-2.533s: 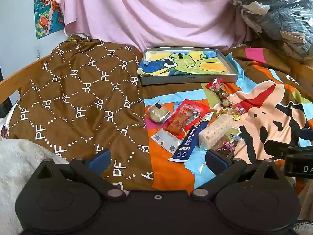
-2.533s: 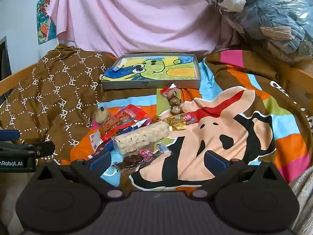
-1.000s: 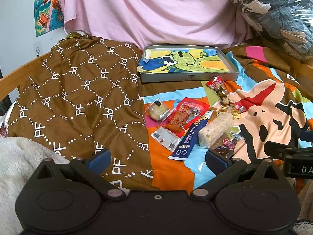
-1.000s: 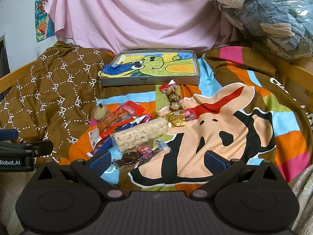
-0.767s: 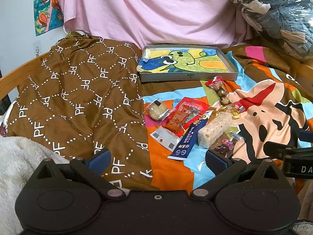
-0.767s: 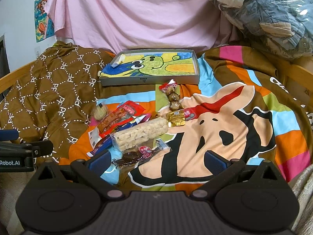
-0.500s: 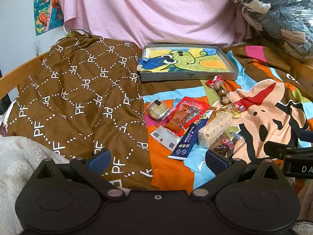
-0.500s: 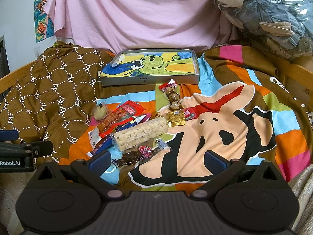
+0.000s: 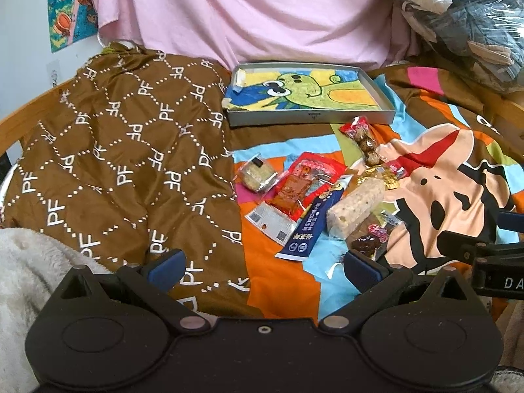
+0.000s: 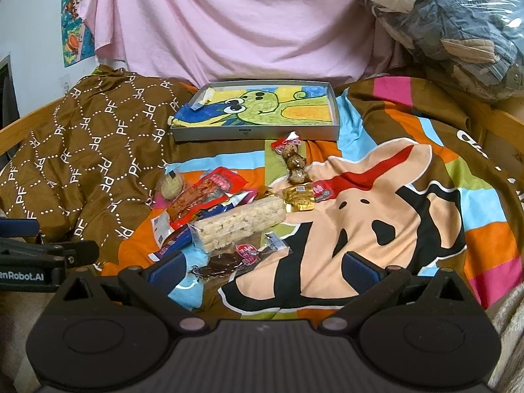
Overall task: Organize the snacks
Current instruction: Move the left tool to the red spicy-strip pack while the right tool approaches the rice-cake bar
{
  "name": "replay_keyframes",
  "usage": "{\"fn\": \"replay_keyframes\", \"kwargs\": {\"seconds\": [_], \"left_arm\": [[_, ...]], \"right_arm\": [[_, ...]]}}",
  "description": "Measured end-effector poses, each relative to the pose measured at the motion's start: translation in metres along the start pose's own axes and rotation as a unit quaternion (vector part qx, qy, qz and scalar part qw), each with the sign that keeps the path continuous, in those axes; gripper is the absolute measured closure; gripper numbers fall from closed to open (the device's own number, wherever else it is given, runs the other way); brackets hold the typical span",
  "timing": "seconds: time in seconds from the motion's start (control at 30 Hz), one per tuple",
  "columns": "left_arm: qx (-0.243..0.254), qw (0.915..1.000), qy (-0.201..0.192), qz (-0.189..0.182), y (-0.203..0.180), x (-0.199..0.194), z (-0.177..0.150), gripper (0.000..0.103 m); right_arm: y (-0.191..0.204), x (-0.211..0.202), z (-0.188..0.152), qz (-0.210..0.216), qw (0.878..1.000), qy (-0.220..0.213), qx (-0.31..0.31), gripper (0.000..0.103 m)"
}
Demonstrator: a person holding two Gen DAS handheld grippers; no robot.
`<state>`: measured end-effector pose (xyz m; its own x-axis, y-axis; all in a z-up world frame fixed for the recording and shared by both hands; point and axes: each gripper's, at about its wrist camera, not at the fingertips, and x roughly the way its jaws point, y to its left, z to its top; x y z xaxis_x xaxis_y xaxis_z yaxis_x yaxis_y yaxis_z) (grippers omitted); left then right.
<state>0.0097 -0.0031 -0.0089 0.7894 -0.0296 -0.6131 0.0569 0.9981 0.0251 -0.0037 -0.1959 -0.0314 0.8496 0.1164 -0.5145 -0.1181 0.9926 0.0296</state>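
Note:
Several wrapped snacks lie in a heap on a colourful cartoon blanket [image 10: 376,216]: a puffed rice bar [image 10: 240,222], a red spicy strip pack [image 10: 204,196], a blue sachet [image 9: 312,226], a dark prune pack [image 10: 229,262], a gold candy [image 10: 299,198], a pack of brown balls [image 10: 294,162] and a round cake [image 9: 257,173]. A grey tray [image 10: 255,132] with a green dinosaur drawing lies behind them. My left gripper [image 9: 263,267] is open and empty, in front of the heap. My right gripper [image 10: 262,270] is open and empty, just before the prune pack.
A brown patterned cloth [image 9: 124,150] covers the left side. A pink sheet [image 10: 229,23] hangs behind. A plastic bag of clothes [image 10: 442,23] sits at the back right. A wooden frame edge [image 10: 504,121] borders the right. A white fleece [image 9: 29,262] lies near left.
Both grippers have held nearly still, with only a slight drift of view. Nothing was picked up or moved.

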Motion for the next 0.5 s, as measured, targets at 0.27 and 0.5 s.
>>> {"fn": "replay_keyframes", "kwargs": {"seconds": [0.27,0.5], "left_arm": [[-0.053,0.998,0.024,-0.027,0.018,0.014,0.021,0.001],[-0.033,0.9982,0.041,-0.029,0.026,0.038,0.054,0.001]], "right_arm": [[-0.002,0.006,0.021,0.036,0.998,0.005,-0.046,0.0],[-0.01,0.03,0.046,0.058,0.996,0.022,-0.069,0.0]]}}
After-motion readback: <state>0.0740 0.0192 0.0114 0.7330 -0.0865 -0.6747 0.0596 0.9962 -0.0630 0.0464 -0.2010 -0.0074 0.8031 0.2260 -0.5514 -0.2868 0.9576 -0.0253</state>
